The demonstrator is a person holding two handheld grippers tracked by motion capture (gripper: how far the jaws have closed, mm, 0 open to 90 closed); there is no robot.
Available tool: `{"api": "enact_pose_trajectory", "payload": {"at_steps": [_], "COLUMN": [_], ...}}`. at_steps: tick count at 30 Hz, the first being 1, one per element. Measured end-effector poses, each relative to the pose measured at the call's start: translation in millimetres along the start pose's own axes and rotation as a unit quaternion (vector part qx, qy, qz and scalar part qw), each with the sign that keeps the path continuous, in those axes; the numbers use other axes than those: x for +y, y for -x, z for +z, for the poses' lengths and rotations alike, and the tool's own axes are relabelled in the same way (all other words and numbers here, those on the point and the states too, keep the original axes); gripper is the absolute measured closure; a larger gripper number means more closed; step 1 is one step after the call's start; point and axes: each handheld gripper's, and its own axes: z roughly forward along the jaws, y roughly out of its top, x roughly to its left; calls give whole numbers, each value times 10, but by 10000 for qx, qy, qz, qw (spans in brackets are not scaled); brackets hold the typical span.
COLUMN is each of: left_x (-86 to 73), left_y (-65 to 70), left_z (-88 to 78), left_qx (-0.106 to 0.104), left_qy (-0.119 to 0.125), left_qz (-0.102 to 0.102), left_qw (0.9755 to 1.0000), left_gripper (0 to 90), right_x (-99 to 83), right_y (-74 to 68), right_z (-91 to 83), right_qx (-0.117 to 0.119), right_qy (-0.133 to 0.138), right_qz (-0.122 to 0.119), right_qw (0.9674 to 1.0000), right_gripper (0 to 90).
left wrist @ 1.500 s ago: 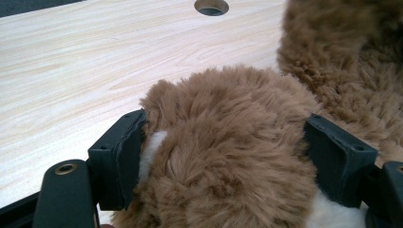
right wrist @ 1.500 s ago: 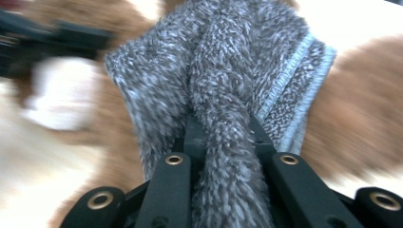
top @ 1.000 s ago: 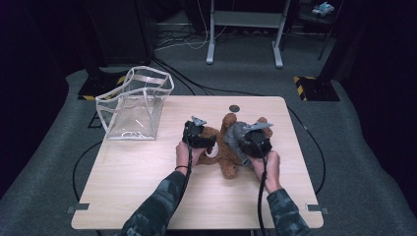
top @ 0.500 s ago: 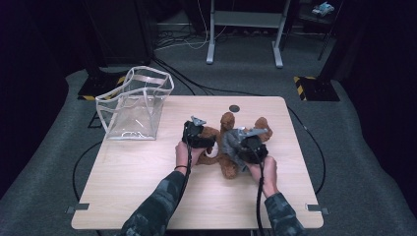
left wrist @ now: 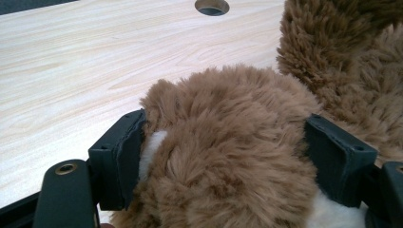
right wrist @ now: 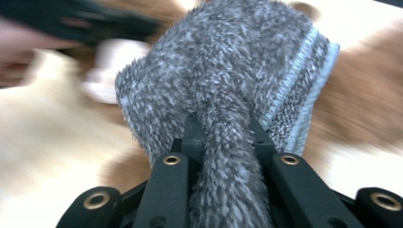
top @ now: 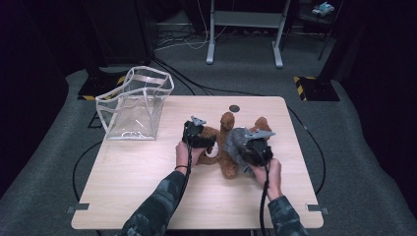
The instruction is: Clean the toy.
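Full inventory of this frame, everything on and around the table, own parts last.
plush toy: 1, brown with white patches, table centre, lying flat
cloth: 1, grey, over the toy, pinched in the right gripper
bag: 1, clear with white trim, table's far left corner, upright, open
table: 1, light wood, dark round hole near far edge
stand: 1, grey metal, floor behind table
cables: several, black, on floor
left gripper: 1, black, clamped on the toy
right gripper: 1, black, clamped on the cloth
sleeves: 2, camouflage, bottom edge
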Motion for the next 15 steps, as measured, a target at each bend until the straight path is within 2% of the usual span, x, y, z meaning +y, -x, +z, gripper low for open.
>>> {"api": "enact_pose_trajectory", "payload": {"at_steps": [1, 3, 4, 5, 7, 9, 11, 12, 13, 14, 15], "left_x": [0, 1, 4, 8, 9, 6, 6, 5, 5, 5, 4], "left_y": [-2, -8, -19, -25, -36, -39, -40, -32, -44, -46, -45], "left_z": [1, 0, -4, -7, -5, -1, 1, 10, 7, 8, 14], "left_qx": [1, -14, -28, -68, -82, -97, -105, -111, -137, -132, -141], "left_qy": [12, -6, -50, -85, -78, -62, -57, -4, -42, -37, -20], "left_qz": [12, 10, 63, 70, 108, 86, 82, -2, 48, 51, 5], "left_qw": [10000, 10000, 10000, 9999, 9999, 9999, 9999, 9999, 9999, 9999, 9999], "left_gripper": [226, 226, 226, 226, 226, 226, 226, 226, 226, 226, 226], "right_x": [42, 71, 62, 49, 0, -42, -108, -158, -198, -239, -265], "right_y": [-120, -240, -254, -226, -109, 5, 139, 227, 307, 370, 417], "right_z": [81, 239, 309, 346, 323, 253, 158, 99, 56, 21, -4], "right_qx": [69, 51, 5, 49, 273, 279, 169, 54, -29, -135, -182], "right_qy": [-81, -269, -392, -389, -329, -313, -325, -328, -331, -325, -353], "right_qz": [-228, -505, -487, -477, -134, -11, 131, 251, 291, 449, 520], "right_qw": [9997, 9983, 9980, 9981, 9990, 9991, 9992, 9991, 9990, 9984, 9979], "right_gripper": [759, 759, 761, 763, 767, 768, 768, 768, 767, 766, 766]}}
